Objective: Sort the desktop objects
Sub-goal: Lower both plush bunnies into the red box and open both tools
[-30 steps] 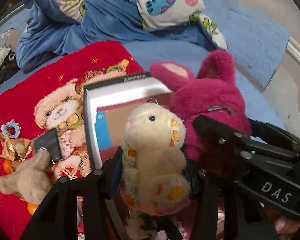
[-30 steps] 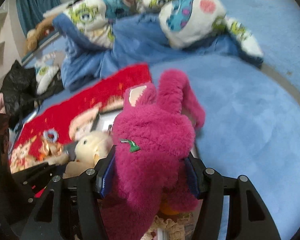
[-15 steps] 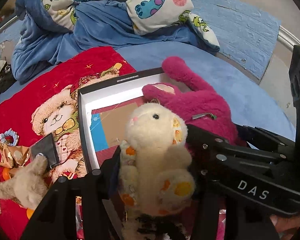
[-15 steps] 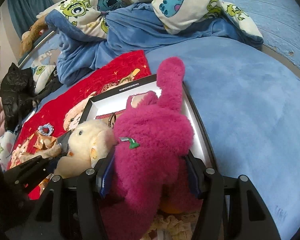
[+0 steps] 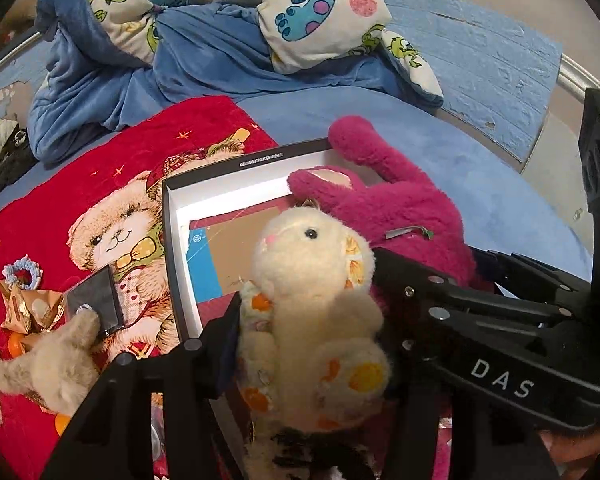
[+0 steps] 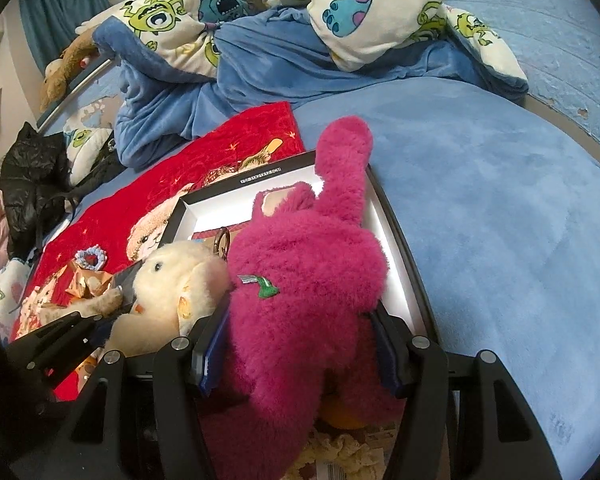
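My left gripper (image 5: 308, 340) clasps the cream plush (image 5: 312, 292) over the box (image 5: 176, 240); my right gripper (image 6: 296, 344) grips the pink plush (image 6: 312, 280), its ear lying across the box's far rim.

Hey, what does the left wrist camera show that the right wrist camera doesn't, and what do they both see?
Only the left wrist view: the left gripper clamping the cream plush, and the tan plush in full.

Only the right wrist view: the right gripper clamping the magenta plush, the black bag, and a brown toy by the rail.

Both: the two plushes, the open box, the red blanket.
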A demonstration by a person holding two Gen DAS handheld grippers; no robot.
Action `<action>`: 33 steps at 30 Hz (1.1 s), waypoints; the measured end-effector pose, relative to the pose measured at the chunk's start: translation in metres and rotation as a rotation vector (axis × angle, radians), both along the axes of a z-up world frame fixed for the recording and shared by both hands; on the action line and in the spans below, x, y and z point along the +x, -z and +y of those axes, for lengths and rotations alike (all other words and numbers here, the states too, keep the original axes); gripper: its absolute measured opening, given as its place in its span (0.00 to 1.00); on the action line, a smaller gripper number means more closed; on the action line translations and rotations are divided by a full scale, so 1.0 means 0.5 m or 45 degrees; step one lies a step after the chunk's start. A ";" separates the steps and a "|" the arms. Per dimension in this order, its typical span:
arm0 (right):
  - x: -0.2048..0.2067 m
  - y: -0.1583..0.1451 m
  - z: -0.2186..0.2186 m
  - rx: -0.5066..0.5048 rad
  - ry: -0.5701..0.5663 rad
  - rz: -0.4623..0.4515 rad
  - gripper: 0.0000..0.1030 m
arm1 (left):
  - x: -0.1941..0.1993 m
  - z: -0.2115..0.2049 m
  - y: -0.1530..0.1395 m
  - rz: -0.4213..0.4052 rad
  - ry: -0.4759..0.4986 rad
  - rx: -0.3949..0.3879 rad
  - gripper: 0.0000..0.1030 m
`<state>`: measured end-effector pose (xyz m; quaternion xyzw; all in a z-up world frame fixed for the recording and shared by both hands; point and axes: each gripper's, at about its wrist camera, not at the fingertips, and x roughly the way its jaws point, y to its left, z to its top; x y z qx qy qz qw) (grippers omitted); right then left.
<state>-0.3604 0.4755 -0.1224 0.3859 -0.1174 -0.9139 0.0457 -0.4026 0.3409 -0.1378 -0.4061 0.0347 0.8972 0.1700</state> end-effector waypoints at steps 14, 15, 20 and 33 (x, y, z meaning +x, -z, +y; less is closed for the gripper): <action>0.009 -0.031 0.001 -0.075 -0.018 0.025 0.63 | 0.000 -0.010 -0.031 -0.037 -0.049 0.000 0.53; 0.011 -0.035 0.001 -0.077 -0.016 0.031 0.63 | 0.000 -0.012 -0.033 -0.036 -0.048 0.002 0.53; 0.018 -0.053 0.006 -0.098 -0.003 0.072 0.79 | 0.002 -0.015 -0.048 -0.019 -0.041 -0.026 0.78; 0.048 -0.131 0.020 -0.128 0.061 0.217 1.00 | 0.018 -0.087 -0.121 0.114 -0.126 0.037 1.00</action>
